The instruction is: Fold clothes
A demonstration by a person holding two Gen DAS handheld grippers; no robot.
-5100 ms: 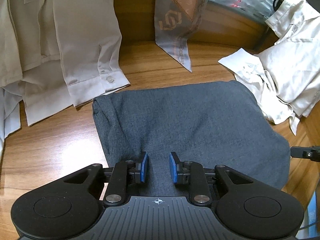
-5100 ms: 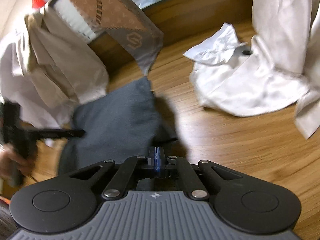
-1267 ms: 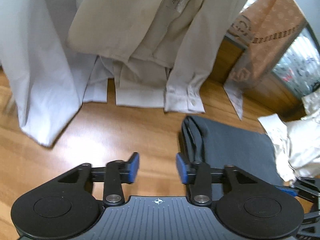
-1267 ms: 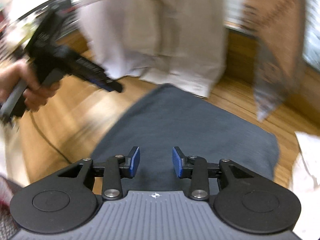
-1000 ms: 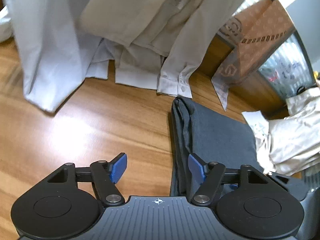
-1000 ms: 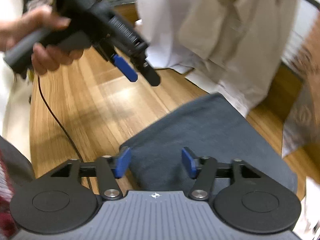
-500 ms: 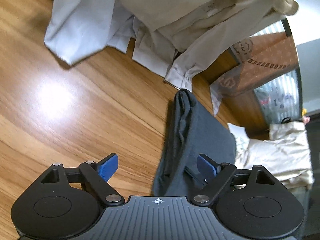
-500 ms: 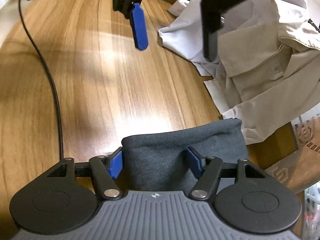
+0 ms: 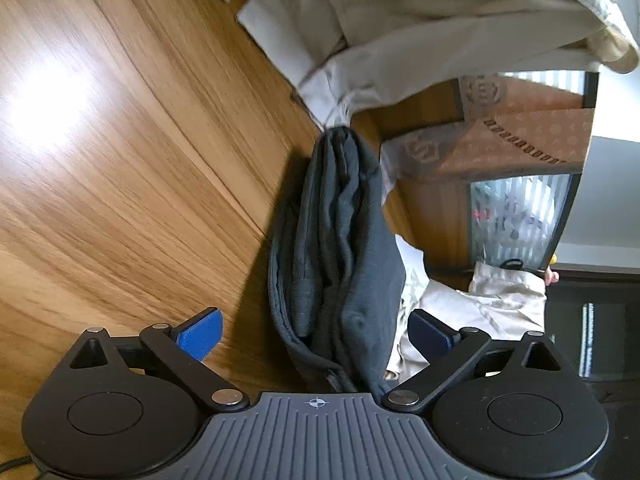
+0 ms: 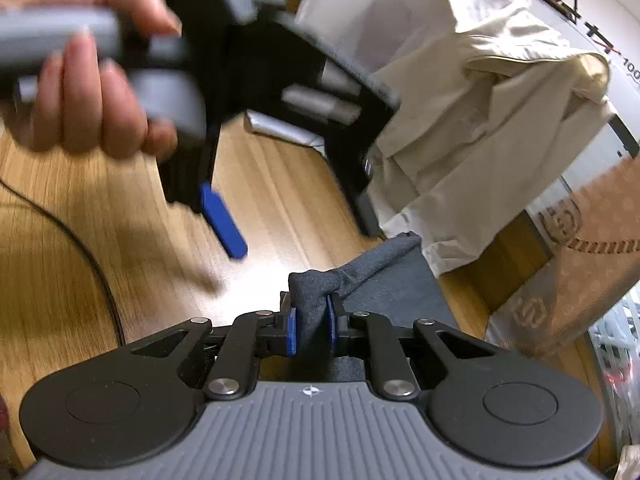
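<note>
A folded dark grey garment (image 9: 340,240) lies on the wooden table (image 9: 120,160). In the left wrist view its layered edge runs between the jaws of my left gripper (image 9: 316,332), which are wide and still opening; neither blue pad touches the cloth. In the right wrist view my right gripper (image 10: 312,330) is closing on a bunched corner of the grey garment (image 10: 384,276), with both pads pressed against the cloth. Above that corner hangs the left gripper (image 10: 302,236), blurred, held by a person's hand (image 10: 92,92).
A heap of cream shirts (image 9: 440,20) (image 10: 480,100) hangs over the table's far side, close to the garment. A brown patterned cloth (image 9: 500,140) (image 10: 580,260) drapes beside it. Another cream shirt (image 9: 480,300) lies past the garment. A black cable (image 10: 80,248) crosses the table.
My left gripper has sunk and rolled, its jaws widening around the garment's edge. My right gripper has closed from wide apart onto the garment's corner, bunching it.
</note>
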